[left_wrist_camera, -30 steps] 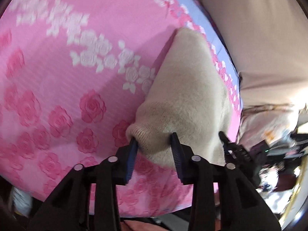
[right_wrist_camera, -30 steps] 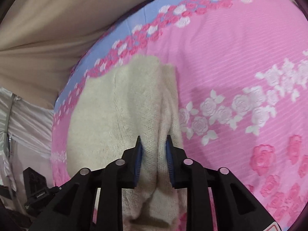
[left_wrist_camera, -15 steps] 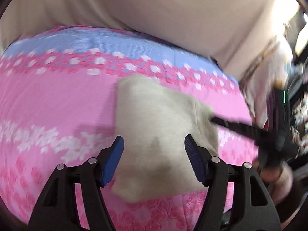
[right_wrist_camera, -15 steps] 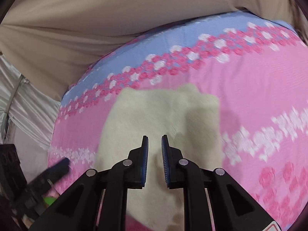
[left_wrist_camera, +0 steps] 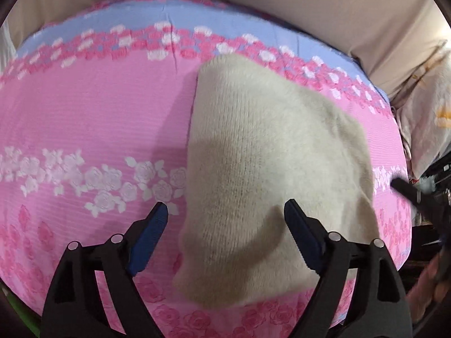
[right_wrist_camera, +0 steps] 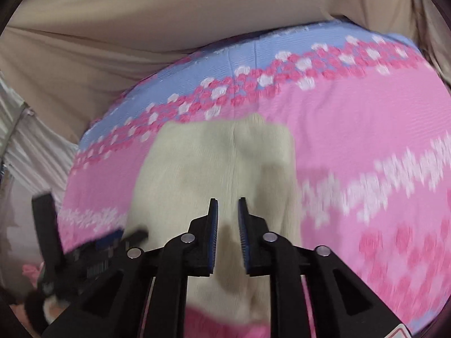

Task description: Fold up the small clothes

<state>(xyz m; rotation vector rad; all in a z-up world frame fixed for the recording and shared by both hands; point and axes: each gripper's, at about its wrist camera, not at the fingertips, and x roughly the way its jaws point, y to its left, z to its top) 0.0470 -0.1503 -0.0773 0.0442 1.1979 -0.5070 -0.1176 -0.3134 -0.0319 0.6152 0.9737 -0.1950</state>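
Observation:
A cream knitted garment [left_wrist_camera: 265, 169] lies folded flat on the pink floral bedspread [left_wrist_camera: 93, 118]. My left gripper [left_wrist_camera: 225, 211] is open wide above its near edge and holds nothing. In the right wrist view the same garment [right_wrist_camera: 214, 169] lies ahead. My right gripper [right_wrist_camera: 227, 205] hovers over it with its jaws a narrow gap apart and nothing between them. The other gripper shows blurred at the left edge of the right wrist view [right_wrist_camera: 84, 248] and at the right edge of the left wrist view [left_wrist_camera: 408, 194].
A beige fabric wall [left_wrist_camera: 310, 5] rises behind the bed's blue border [right_wrist_camera: 225, 62]. Pale cloth [left_wrist_camera: 425, 118] hangs off the bed's right side. Grey curtain [right_wrist_camera: 25, 146] is at the left in the right wrist view.
Both grippers have let go of the cream garment and pulled back from it. The left jaws opened wide. The garment now lies flat on the bedspread.

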